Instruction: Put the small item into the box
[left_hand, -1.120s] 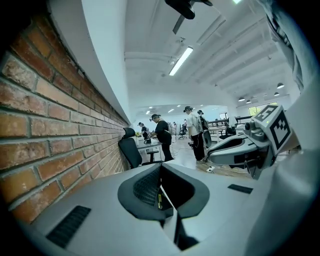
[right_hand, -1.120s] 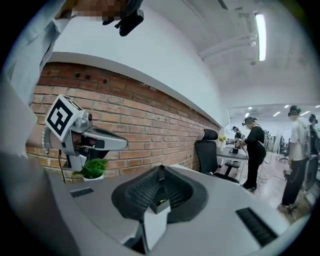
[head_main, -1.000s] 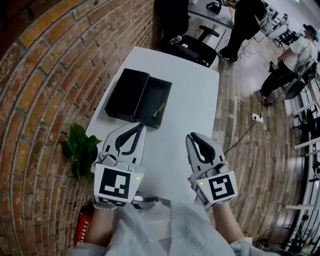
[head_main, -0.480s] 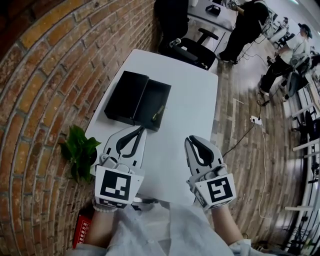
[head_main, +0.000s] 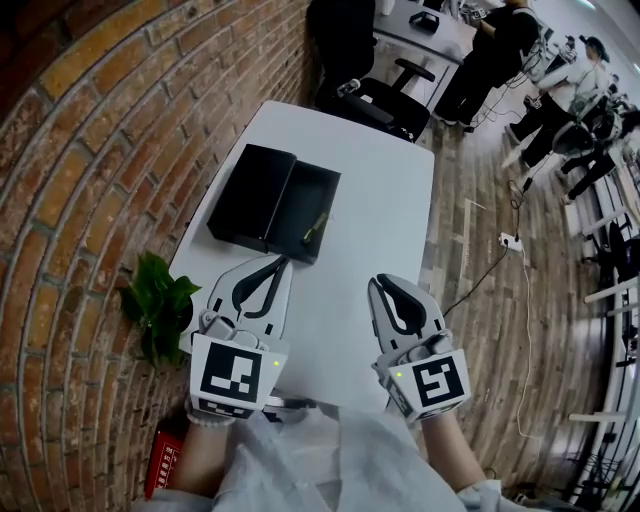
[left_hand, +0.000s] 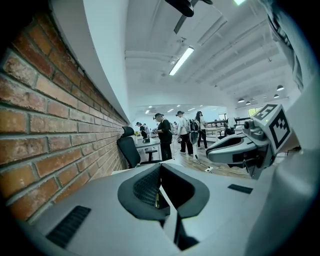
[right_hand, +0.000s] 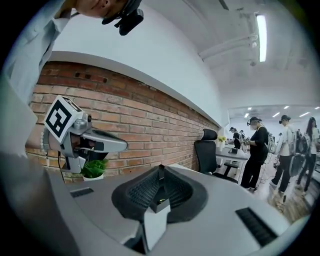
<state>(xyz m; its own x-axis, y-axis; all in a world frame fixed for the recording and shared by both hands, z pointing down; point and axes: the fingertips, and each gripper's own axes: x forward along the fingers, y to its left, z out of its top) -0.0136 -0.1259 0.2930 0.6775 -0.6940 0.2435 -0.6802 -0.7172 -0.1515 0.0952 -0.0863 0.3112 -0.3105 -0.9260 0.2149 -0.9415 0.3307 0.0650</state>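
Both left gripper (head_main: 281, 259) and right gripper (head_main: 377, 283) closed, empty; small item (head_main: 316, 225) in box (head_main: 322, 181) beyond.

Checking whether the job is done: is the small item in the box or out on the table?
In the box. The head view shows the small item lying inside the open black box, not on the white table.

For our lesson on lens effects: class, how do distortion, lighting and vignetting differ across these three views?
Head view: the fisheye lens bends the brick wall into arcs, and the white table is evenly lit. Left gripper view: dark corners and a blown-out ceiling lamp. Right gripper view: the same dark vignette, bowed brick courses and a bright strip lamp.
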